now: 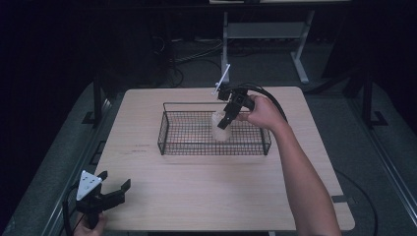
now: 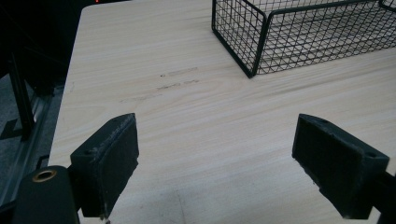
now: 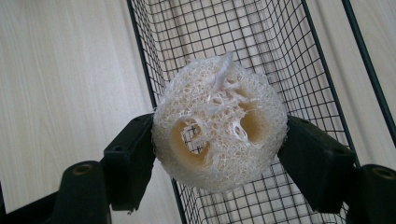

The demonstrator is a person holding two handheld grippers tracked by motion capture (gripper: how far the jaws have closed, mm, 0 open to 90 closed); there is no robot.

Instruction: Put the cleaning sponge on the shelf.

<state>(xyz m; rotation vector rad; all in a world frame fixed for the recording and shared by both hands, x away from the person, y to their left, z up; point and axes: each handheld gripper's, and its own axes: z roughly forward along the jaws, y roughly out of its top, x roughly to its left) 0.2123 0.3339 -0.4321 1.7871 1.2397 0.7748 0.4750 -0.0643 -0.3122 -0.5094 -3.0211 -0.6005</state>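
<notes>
A pale, fibrous loofah sponge (image 3: 219,123) with two round holes sits between the two black jaws of my right gripper (image 3: 219,154), which is shut on it. In the high view the right gripper (image 1: 227,118) holds the loofah (image 1: 220,129) over the right half of a black wire basket (image 1: 167,129) in the middle of the wooden table. My left gripper (image 1: 114,183) rests low at the table's near left corner, its jaws wide open and holding nothing; its pads (image 2: 109,163) frame bare wood, with the basket's corner (image 2: 254,70) farther off.
The wooden table (image 1: 196,187) has bare surface in front of the basket and to its left. A table frame (image 1: 300,54) and cables lie on the dark floor beyond the far edge. The person's right forearm (image 1: 300,167) crosses the table's right side.
</notes>
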